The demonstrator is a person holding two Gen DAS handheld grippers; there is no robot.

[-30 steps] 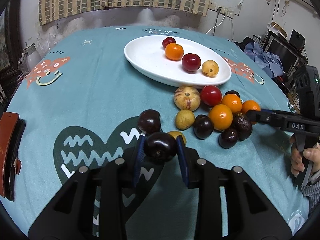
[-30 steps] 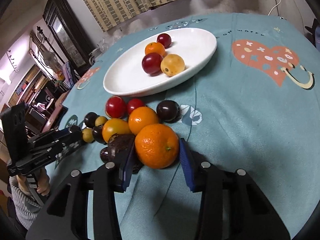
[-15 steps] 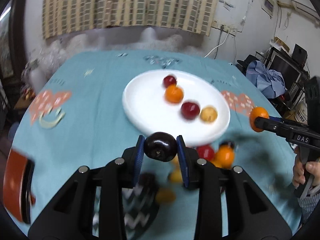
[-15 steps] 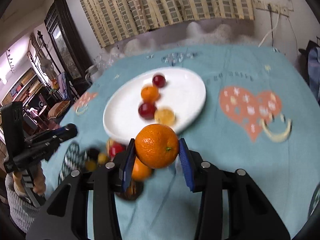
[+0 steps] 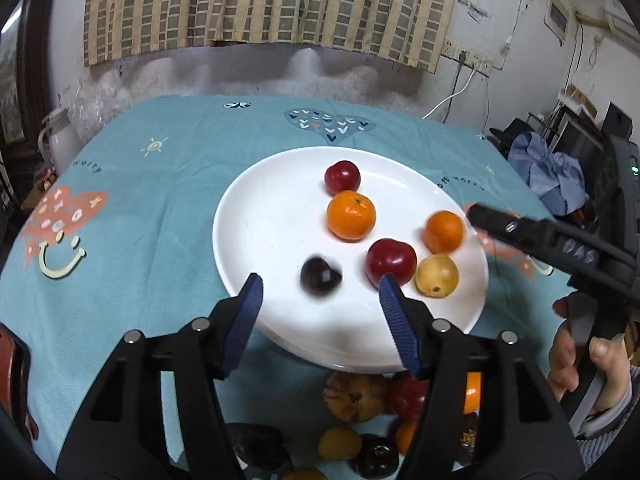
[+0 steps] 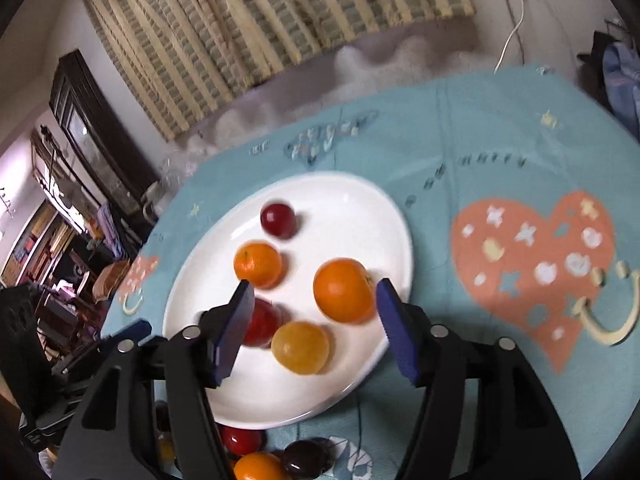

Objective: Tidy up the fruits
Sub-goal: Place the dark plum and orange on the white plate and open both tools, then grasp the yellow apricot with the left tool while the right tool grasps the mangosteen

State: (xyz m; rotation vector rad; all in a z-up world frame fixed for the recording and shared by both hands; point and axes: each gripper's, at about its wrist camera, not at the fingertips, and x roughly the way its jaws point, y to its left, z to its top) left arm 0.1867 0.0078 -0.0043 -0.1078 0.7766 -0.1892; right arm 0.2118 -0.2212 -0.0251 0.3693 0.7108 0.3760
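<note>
Left tool (image 5: 320, 292) was wide open over the near rim of the white oval plate (image 5: 256, 240), gripping nothing; the glossy dark plum (image 5: 321, 279) it had clamped a second ago sat blurred on the plate between its ribbed blue pads (image 5: 246, 312); right tool (image 6: 314, 304) was spread wide too, empty; its dimpled orange (image 6: 344, 290) lay on the plate by the right rim, blurred. Plate also carried a smaller orange (image 5: 351, 215), two smooth red plums (image 5: 391, 261), one yellow fruit (image 5: 436, 275); left half of the plate was bare. Remaining pile (image 5: 360, 400) sat on the teal-clothed surface (image 5: 140, 200) just beyond the near rim, under the left tool.
</note>
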